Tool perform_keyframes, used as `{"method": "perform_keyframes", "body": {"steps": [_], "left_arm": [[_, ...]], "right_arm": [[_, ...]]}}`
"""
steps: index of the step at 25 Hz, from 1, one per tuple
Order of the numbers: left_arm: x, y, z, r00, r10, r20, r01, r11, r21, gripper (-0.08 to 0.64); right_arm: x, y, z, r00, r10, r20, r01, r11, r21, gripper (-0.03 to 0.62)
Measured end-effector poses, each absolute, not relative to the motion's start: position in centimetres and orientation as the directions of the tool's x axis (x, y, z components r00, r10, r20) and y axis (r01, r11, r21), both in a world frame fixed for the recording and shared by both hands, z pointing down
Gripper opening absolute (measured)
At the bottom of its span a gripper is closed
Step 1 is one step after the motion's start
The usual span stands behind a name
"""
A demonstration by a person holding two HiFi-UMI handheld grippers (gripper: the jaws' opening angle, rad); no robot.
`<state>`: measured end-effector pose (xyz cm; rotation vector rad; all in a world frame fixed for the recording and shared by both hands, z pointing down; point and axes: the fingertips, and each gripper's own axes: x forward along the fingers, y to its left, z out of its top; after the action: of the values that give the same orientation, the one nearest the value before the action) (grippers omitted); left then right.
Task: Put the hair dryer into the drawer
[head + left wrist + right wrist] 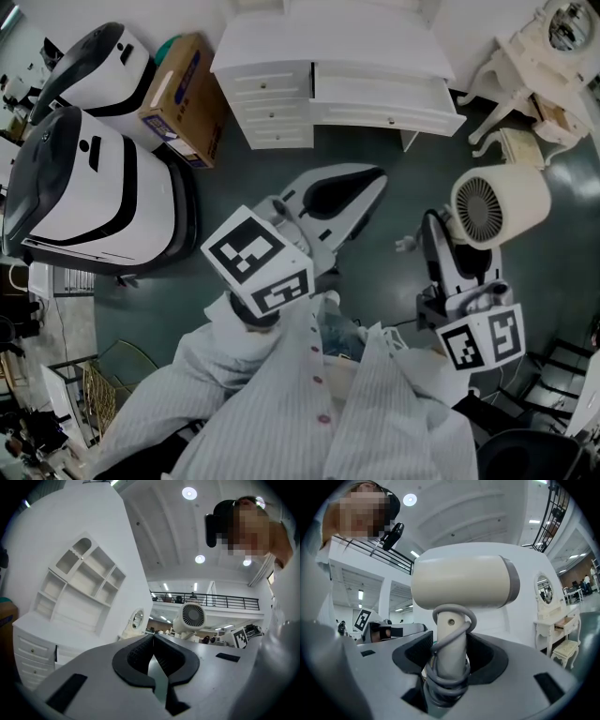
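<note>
Between the clamped pads of the right claw (450,662) stands the handle of a cream hair dryer (461,581) with a grey band, a round slatted grille and a grey cord (446,679) wound round that handle, held in the air well apart from the open white drawer (386,114). The left claw (153,660) is closed on nothing. Blue print on the cardboard box (183,98) is too small to read.

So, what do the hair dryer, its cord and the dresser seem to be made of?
The hair dryer is likely plastic: cream, smooth matte shell, soft highlights, grey band. The cord is probably a rubbery grey sheath, since it bends in tight coils round the handle. The dresser looks like white-painted wood, with panelled fronts; not certain.
</note>
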<state>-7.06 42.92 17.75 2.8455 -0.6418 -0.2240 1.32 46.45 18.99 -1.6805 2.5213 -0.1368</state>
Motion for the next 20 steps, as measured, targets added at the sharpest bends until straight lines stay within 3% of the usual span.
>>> {"method": "perform_keyframes", "body": {"steps": [20], "left_arm": [[-5.4, 26.0, 18.3, 0.907, -0.411, -0.091, -0.375, -0.887, 0.268, 0.009]], "right_arm": [[2.9, 30.1, 19.8, -0.349, -0.937, 0.011, -0.926, 0.343, -0.155, 0.216]]}}
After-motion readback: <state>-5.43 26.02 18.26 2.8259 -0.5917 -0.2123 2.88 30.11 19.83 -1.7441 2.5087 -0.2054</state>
